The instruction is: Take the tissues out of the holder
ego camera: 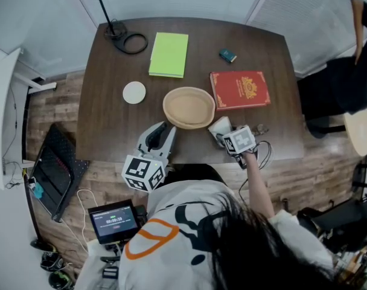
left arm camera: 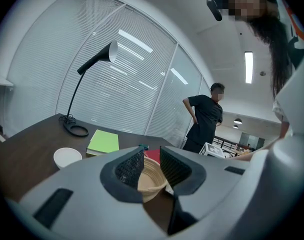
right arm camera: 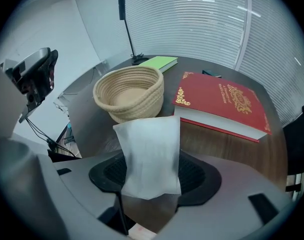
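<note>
White tissue pack [right arm camera: 148,144] is what we've got in the right gripper [right arm camera: 152,165] right now: a pad sits against each of its side edges and the pack sticks up out of the jaws, so we read it as pinched, though lightly. That gripper tips steeply down over the near part of the table [ego camera: 111,125], just beside the woven basket [right arm camera: 129,91], which we're taking to be the holder. So the pack is already out of it, and holding it low and clear of the rim looks to us like lining up a set-down spot between the basket and the red book [right arm camera: 222,104]. Our left gripper [left arm camera: 151,159] hangs roughly level at the table edge with its jaws a little apart and nothing in them. We only see the basket through the gap, so our guess is it's parked there to steady the holder if needed. Now the annoying bits: the right gripper's body hides the pack's lower end, so we can't say if it touches the wood yet. The basket looks bare from above, but from the gripper side we only get its far inner wall. Our own head and shoulder cover the near table edge, and the little teal thing [ego camera: 227,55] past the book is too small to identify.
</note>
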